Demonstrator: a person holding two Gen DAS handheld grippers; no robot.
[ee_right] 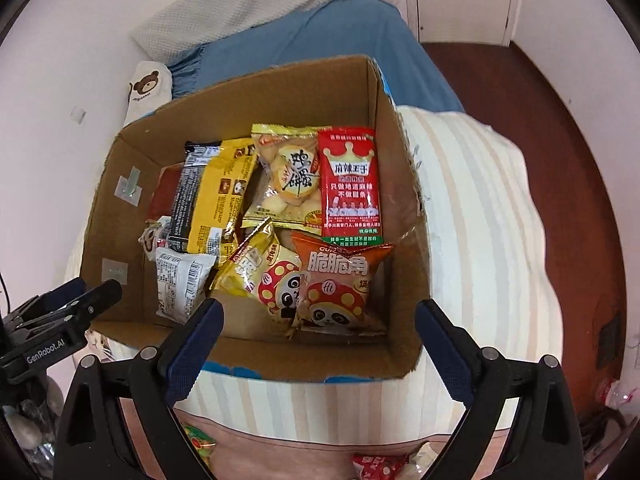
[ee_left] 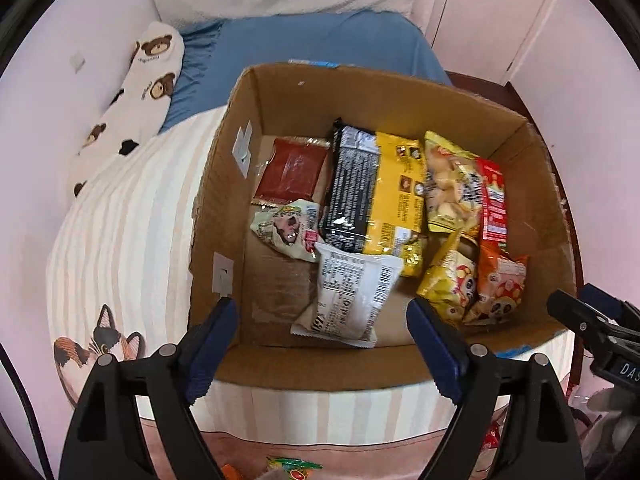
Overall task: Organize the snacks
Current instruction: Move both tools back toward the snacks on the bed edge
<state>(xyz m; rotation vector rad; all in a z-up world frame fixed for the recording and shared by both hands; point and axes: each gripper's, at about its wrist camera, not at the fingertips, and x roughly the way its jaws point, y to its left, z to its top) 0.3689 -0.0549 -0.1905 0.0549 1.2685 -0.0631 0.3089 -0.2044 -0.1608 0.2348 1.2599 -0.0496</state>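
Landmark: cardboard box (ee_right: 396, 184). Inside by its right wall, red packet (ee_right: 351, 184) reads "麻辣王子". In front of that, orange bag (ee_right: 340, 280) reads "脆脆角". Left of the red packet, yellow pack (ee_right: 286, 176) reads "鸡蛋". Outside the box's left wall, the other gripper's body (ee_right: 44, 350) reads "GenRobot.AI".

Both grippers same build: left gripper (ee_left: 322, 332) and right gripper (ee_right: 320, 336) have black plastic triangular arms with cut-out windows, round silver pivot screws, dark blue ridged fingers (ee_left: 216, 336). White "GenRobot.AI" lettering on the left unit's black side, seen from right wrist.
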